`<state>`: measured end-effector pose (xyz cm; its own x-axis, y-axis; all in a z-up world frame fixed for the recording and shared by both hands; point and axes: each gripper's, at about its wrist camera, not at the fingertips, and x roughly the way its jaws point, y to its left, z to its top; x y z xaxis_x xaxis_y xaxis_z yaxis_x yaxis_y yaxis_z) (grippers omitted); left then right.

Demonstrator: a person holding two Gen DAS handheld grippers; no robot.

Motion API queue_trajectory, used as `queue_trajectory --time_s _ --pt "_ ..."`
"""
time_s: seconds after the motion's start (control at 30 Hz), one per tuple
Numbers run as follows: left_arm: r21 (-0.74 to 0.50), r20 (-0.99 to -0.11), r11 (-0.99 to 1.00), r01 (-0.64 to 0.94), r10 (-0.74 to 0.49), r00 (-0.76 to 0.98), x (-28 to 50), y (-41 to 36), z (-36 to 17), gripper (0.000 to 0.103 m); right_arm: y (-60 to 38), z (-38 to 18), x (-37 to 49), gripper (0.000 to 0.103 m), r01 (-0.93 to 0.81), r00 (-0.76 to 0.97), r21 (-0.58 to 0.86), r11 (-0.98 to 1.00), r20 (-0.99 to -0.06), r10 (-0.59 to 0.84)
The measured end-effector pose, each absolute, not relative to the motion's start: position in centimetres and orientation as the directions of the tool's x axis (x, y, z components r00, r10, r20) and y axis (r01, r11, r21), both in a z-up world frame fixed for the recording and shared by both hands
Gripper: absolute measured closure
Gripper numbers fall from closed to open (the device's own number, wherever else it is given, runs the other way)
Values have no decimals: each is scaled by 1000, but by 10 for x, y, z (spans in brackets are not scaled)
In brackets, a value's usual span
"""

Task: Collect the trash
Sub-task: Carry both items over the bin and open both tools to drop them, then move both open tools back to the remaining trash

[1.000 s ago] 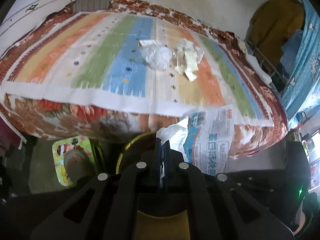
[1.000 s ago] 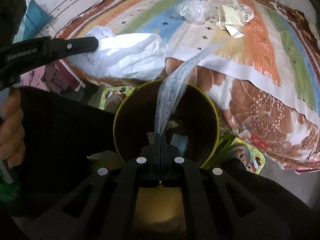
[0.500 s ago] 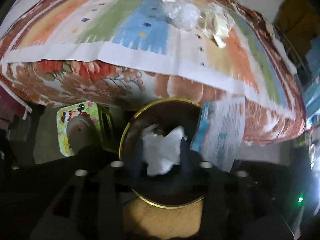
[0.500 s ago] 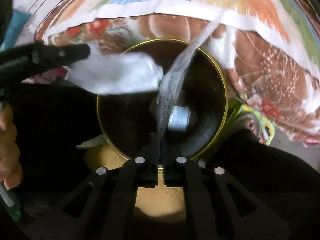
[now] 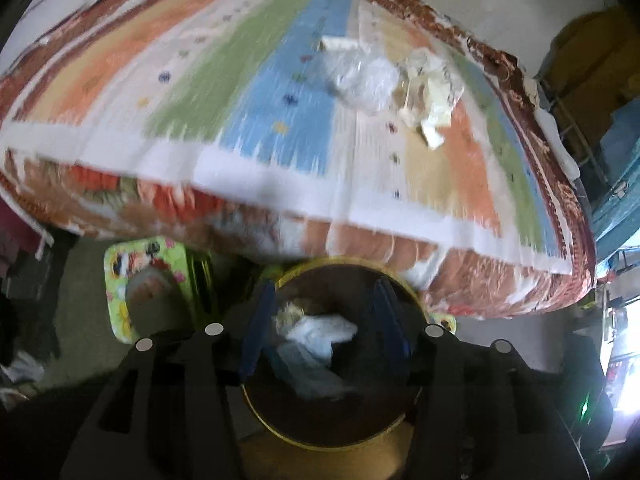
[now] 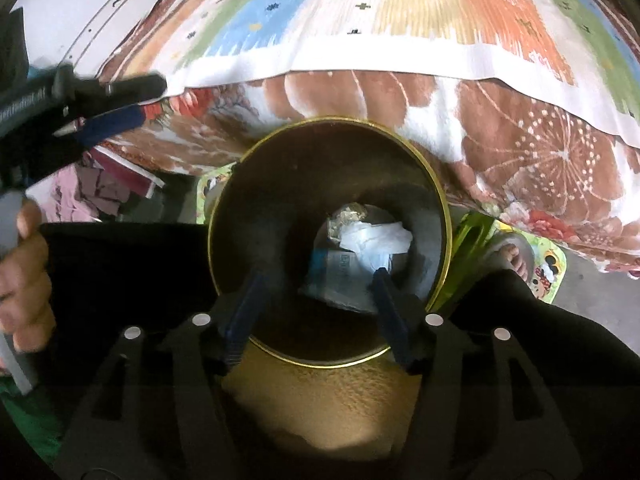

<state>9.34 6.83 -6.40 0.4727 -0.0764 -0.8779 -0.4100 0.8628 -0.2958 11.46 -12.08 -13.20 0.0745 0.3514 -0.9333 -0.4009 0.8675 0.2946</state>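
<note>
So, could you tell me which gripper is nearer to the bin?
The right gripper: its open fingers hang right over the bin. The left gripper, also open, is off to the bin's left, up by the bed edge.

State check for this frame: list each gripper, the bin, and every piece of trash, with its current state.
left gripper: open, empty, above the bin
right gripper: open, empty, above the bin
trash bin: upright, uncovered, beside the bed
white paper: dropped, inside the bin
printed wrapper: inside the bin
clear plastic bag: crumpled, on the bed
torn wrapper pieces: on the bed, beside the bag
</note>
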Motion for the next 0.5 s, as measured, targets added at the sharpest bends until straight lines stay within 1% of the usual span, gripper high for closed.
queue_trajectory --time_s 0.1,0.13,0.2,0.27,0.33,0.37,0.5 --pt "-303 -878 869 -391 -95 470 108 74 -60 50 -126 -120 123 40 -398 97 311 863 -921 376" --pt "-302 -880 873 -383 -101 464 113 75 -60 49 -128 -117 126 39 -394 105 311 865 -919 379" --pt "-295 -881 878 -377 -97 464 120 79 -58 45 -130 -111 132 39 -386 121 312 868 -916 383" --pt "-293 -878 879 -376 -91 470 127 83 -55 43 -133 -102 140 37 -379 148 319 869 -906 396" --pt "-319 -864 870 -375 -104 493 132 90 -50 38 -135 -90 149 34 -377 188 313 872 -896 403" --pt "-328 -857 867 -375 -106 504 133 93 -48 34 -135 -86 153 32 -379 198 308 873 -894 401" --pt "-360 -843 857 -368 -130 522 141 102 -44 27 -137 -72 173 27 -388 230 296 873 -886 403"
